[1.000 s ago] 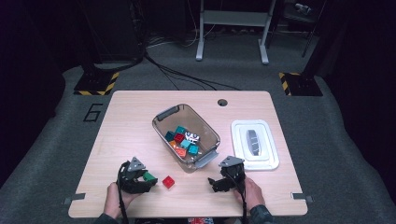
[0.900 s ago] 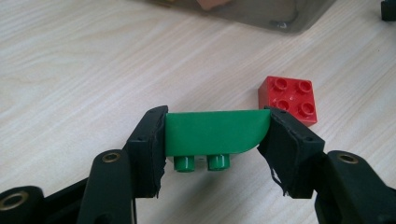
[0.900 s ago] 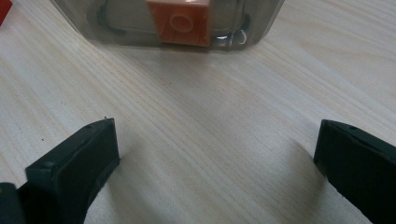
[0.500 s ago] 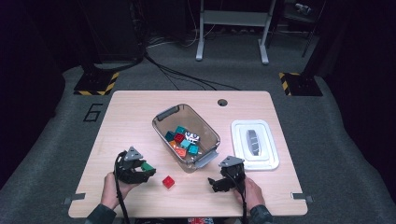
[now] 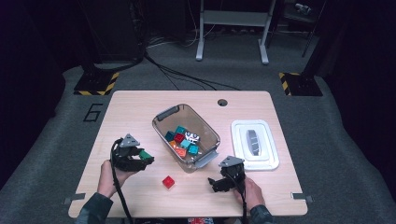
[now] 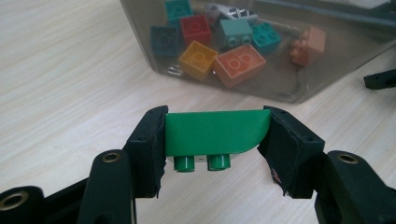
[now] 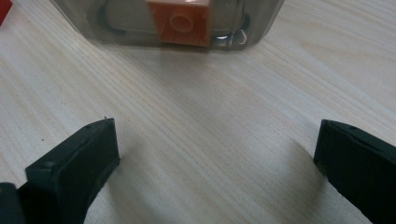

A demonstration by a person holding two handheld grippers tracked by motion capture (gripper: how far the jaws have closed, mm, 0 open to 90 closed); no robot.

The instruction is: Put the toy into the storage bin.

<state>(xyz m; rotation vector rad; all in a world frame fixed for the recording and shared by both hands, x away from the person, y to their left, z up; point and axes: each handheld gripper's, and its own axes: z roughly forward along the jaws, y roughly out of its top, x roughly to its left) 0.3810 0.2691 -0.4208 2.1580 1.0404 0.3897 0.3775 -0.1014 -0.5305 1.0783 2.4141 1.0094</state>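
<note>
- Currently, the left gripper (image 5: 148, 158) is clenched on a green brick (image 6: 212, 133); both pads press on the brick's two ends, as the left gripper view shows.
- Orientation of the green brick: its two studs point toward the camera on that gripper, and one upper corner is rounded.
- Position of the green brick: held clear of the table (image 5: 140, 112), at the table's left front, to the left of the clear bin (image 5: 205, 125).
- The left hand (image 5: 110, 176) grips the tool from below; a cable trails from it toward the table's front edge.
- The right gripper (image 5: 215, 183) sits low over the table at the right front, just in front of the bin's near corner. Its jaws stand wide apart with nothing between them, as the right gripper view shows.
- A red brick (image 5: 168, 182) lies on the table between the two grippers, apart from both.
- Bin contents: teal, red, yellow and orange bricks, plus a small black-and-white piece. The orange brick (image 7: 180, 21) lies against the bin wall that faces the right gripper.
- A white lid (image 5: 266, 128) lies flat to the right of the bin, with its grey handle uppermost.
</note>
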